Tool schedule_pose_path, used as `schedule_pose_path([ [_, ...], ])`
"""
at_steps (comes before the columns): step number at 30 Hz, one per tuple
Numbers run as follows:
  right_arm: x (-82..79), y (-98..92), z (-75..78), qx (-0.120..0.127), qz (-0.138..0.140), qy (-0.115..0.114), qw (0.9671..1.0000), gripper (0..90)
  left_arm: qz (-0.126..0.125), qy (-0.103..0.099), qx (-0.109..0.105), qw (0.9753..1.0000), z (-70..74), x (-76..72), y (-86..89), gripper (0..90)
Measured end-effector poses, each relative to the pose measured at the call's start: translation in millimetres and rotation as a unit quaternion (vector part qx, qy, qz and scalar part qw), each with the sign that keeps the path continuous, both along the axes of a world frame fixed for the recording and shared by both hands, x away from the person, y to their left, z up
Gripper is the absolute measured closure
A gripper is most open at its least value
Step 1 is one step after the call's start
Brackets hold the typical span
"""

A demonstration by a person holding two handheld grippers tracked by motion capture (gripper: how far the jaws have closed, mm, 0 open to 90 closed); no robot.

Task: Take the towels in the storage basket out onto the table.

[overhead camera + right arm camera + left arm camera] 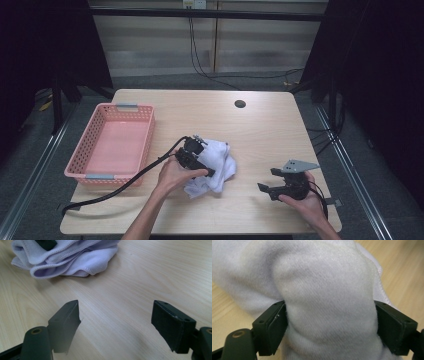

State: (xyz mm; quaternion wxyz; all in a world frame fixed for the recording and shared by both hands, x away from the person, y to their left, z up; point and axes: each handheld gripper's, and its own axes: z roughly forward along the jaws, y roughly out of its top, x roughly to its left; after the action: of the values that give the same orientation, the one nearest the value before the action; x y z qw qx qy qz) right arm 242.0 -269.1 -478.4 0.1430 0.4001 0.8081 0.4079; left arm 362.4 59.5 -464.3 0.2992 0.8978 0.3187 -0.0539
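White cloth (329, 290) bulges between the pinching left gripper (330, 322) (right gripper (116, 327) spread over bare table (140, 280)).

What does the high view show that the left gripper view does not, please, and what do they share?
High view alone: the pink basket at the table's left, the right gripper held apart from the cloth, and the person's hands. Left gripper view alone: the black fingers pressing a thick fold of cloth from both sides. Shared: the white cloth on the wooden table.
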Motion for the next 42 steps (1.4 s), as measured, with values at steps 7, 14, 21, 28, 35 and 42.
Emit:
schedule_pose_path([
  [7, 2.6, 13.5, 0.7, 0.004, 0.016, 0.006, 0.9998, 21.3, -0.003, -0.016, -0.002, 0.9999, 19.8, -5.6, 15.0, 16.0],
  [14, 4.1, 42.4, 9.3, 0.014, 0.053, 0.007, 0.9985, 22.6, 0.013, -0.033, -0.029, 0.9989, 39.2, -24.1, 42.2, 23.6],
  [21, 15.5, 74.3, 11.7, 0.018, 0.089, 0.007, 0.9958, 35.3, 0.048, -0.07, -0.022, 0.9962, 44.5, -73.0, 75.6, 46.0],
  [28, 30.5, 98.8, 12.4, 0.013, 0.126, 0.018, 0.9918, 49.7, 0.038, -0.063, -0.047, 0.9962, 34.9, -102.6, 93.5, 53.6],
  [35, 42.1, 123.3, -1.9, 0.006, 0.139, 0.026, 0.9899, 41.0, -0.04, -0.094, -0.076, 0.9918, 36.6, -98.0, 48.5, 55.7],
  [42, 37.5, 127.0, -11.0, -0.001, 0.143, 0.016, 0.9896, 38.4, -0.021, -0.114, -0.051, 0.992, 15.6, -63.5, 29.7, 53.4],
])
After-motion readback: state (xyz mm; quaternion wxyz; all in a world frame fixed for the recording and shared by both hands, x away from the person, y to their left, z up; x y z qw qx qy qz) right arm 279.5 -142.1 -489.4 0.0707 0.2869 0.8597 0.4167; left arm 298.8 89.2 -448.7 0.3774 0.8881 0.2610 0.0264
